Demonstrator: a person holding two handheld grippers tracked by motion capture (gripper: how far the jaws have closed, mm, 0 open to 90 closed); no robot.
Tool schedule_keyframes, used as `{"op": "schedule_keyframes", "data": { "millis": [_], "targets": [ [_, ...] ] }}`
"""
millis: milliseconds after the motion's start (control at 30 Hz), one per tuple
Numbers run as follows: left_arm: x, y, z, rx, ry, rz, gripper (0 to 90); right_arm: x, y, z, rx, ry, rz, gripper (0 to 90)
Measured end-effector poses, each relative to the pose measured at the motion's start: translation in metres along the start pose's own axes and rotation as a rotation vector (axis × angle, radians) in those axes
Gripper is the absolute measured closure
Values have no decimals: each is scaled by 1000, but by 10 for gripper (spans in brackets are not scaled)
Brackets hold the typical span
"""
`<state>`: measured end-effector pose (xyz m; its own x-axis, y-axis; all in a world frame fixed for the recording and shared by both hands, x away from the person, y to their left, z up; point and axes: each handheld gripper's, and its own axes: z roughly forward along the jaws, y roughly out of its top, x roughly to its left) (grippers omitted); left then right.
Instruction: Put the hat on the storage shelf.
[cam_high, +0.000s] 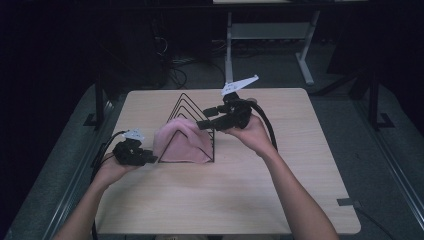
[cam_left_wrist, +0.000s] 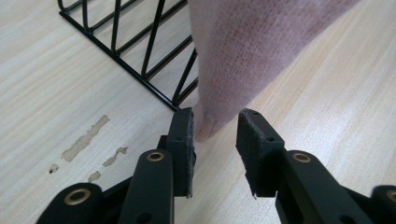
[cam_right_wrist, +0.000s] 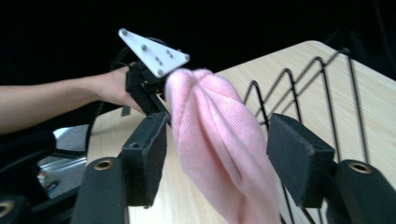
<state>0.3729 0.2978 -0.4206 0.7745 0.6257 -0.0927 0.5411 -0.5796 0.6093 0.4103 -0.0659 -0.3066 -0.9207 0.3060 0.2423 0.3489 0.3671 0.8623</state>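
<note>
Pink knitted cloth (cam_high: 181, 142) draped over the black wire rack (cam_high: 192, 107), covering the rack's near-left end and hanging down to the wooden surface (cam_high: 240, 200). Left tool (cam_high: 145, 159) held low beside the rack's near-left corner, jaws released and parted, with the cloth's lowest tip (cam_left_wrist: 208, 126) lying between the pads but not pressed by them; left pad (cam_left_wrist: 183, 140) just beside the rack's corner wire, right pad (cam_left_wrist: 254, 140) apart from the fabric. Chipped patches of veneer (cam_left_wrist: 86, 140) on the surface left of that corner, as seen from the left tool. Right tool (cam_high: 206, 124) raised at the rack's right side, near the top of the wire triangles, pointing across toward the cloth. Jaws released there too, standing wide on either side of a bunched ridge of pink fabric (cam_right_wrist: 219, 140), neither pad touching it. Beyond the ridge, the left hand (cam_right_wrist: 114, 86) with its grey three-cornered plate (cam_right_wrist: 154, 51). Rack wires (cam_right_wrist: 299, 93) rising to the right of the fabric in the right tool's view. Rack standing upright near the middle of the surface, slightly toward the far edge.
</note>
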Motion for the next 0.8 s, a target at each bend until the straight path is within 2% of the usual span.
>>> {"op": "schedule_keyframes", "data": {
  "millis": [100, 200, 233, 333, 533, 667, 800],
  "targets": [
    [-1, 0, -1, -8, -1, -6, 639, -1, -3, -6, 3, -15, 3, 352],
    [-3, -2, -3, -9, 0, -8, 599, -3, -9, -20, -4, -58, 5, 314],
    [-3, -2, -3, -9, 0, -8, 592, -3, -9, -20, -4, -58, 5, 314],
    [-4, -3, -6, -7, 2, -7, 564, -6, -19, -36, -11, -104, 30, 289],
    [-6, -3, -8, -12, 3, -4, 537, -6, -34, -56, -15, -150, 55, 278],
    [-8, -5, -9, -25, 2, -23, 505, -6, -47, -68, -7, -183, 63, 267],
    [-8, -8, -11, -25, 8, -20, 479, -6, -57, -78, 2, -205, 75, 261]
  ]
}}
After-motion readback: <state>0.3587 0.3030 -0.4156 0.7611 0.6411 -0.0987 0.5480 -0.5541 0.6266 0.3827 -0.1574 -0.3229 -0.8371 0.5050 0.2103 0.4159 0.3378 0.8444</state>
